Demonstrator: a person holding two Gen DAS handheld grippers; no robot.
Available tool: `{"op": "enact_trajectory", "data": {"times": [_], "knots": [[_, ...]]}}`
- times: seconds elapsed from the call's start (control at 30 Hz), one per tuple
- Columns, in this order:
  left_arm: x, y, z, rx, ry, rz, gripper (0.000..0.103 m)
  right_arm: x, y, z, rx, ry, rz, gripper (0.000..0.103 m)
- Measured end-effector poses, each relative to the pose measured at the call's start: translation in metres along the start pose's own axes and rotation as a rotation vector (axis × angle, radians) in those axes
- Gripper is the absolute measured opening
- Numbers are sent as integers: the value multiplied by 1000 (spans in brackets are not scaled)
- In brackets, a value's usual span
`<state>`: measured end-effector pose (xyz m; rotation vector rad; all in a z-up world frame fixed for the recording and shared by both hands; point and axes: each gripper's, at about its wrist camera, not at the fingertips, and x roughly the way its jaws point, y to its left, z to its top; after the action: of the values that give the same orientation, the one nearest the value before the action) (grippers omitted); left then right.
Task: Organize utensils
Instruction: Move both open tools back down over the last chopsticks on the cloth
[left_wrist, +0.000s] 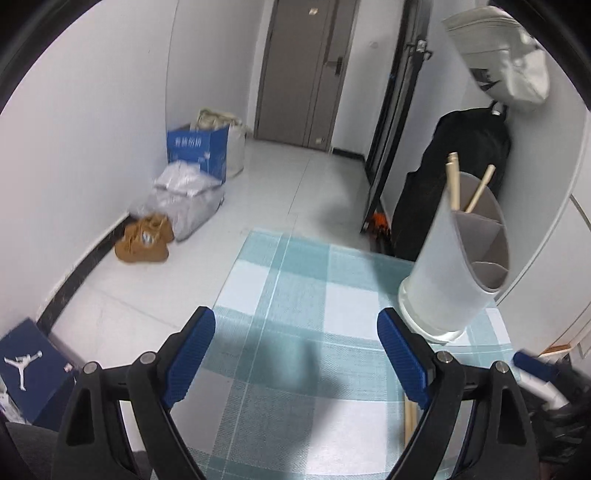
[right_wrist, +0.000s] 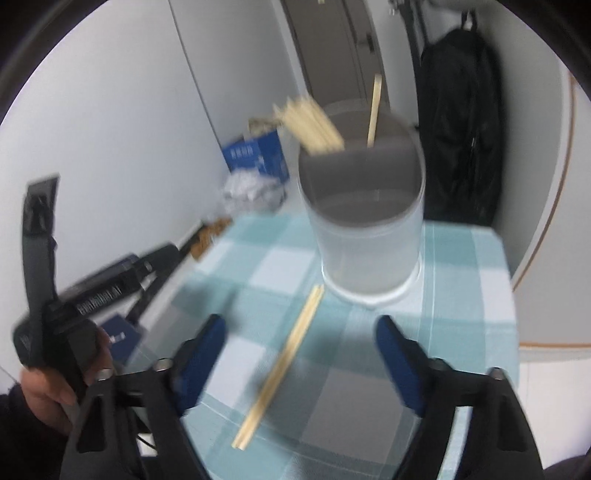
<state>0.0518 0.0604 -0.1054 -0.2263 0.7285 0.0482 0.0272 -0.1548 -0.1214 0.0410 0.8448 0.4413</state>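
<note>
In the left wrist view, your left gripper (left_wrist: 295, 354) stands with its jaws spread wide, and between them is only the checked tablecloth (left_wrist: 288, 280). The white utensil holder (left_wrist: 454, 266) stands on the cloth, ahead and to the right of the gripper, with grey dividers inside. Two wooden sticks (left_wrist: 453, 184) stand in its far compartment. Behind the right finger you see a small part of the wooden chopsticks (left_wrist: 409, 417) that lie on the cloth.

In the right wrist view, which is rather blurred, your right gripper (right_wrist: 301, 354) is also spread and holds nothing. The pair of chopsticks (right_wrist: 280, 363) lies slanted on the cloth between the two fingers, and its far end comes just beside the base of the holder (right_wrist: 369, 254). A bundle of chopsticks (right_wrist: 310, 125) leans in the holder's back part. At the left your hand (right_wrist: 48, 391) holds the other gripper's black body.
</note>
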Motion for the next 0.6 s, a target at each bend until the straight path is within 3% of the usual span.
{"op": "enact_trajectory", "data": {"times": [0.3,0.37,0.5,0.53,0.6], "knots": [[13,9,5,-26,67,-2,86,73,3,-8,42,268,-26,49],[15,16,4,-44,82,-7,86,82,9,-7,2,292,-54,48],[15,31,7,-113,101,-1,86,93,16,0,-46,323,-144,31],[15,35,8,-130,106,-1,86,94,15,2,-35,326,-140,23],[17,39,10,-162,117,-9,86,95,13,4,-10,335,-128,21]]}}
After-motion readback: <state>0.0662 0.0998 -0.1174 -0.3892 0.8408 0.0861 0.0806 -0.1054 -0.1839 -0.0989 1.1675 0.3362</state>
